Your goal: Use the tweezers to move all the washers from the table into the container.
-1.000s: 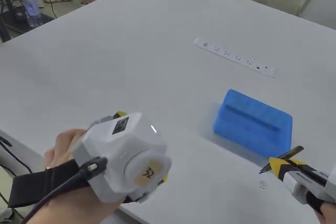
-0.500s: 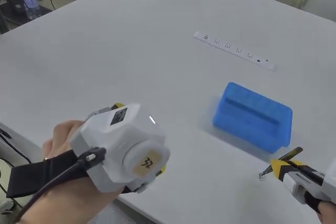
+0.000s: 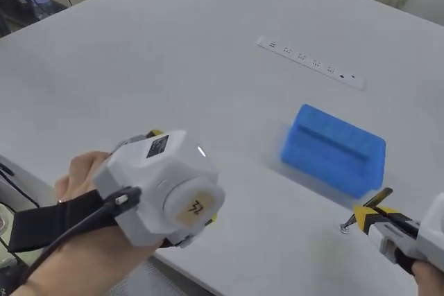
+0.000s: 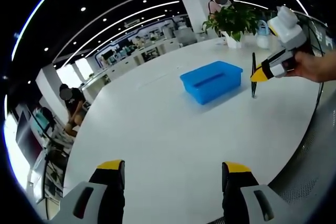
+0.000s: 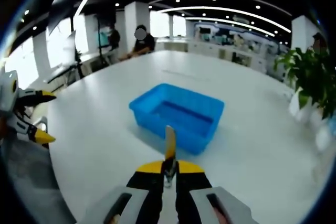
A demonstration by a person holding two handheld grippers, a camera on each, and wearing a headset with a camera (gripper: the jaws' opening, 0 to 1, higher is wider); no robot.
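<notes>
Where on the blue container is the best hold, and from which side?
Probably the rim of the near long wall of the blue container, from above: it stands upright and open-topped, and its thin, straight walls look easy to pinch inside and out.

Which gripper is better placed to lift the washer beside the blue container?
Right. The right gripper is shut on the tweezers, their tips at the small washer beside the blue container. The left gripper is open, empty and off to the side.
</notes>
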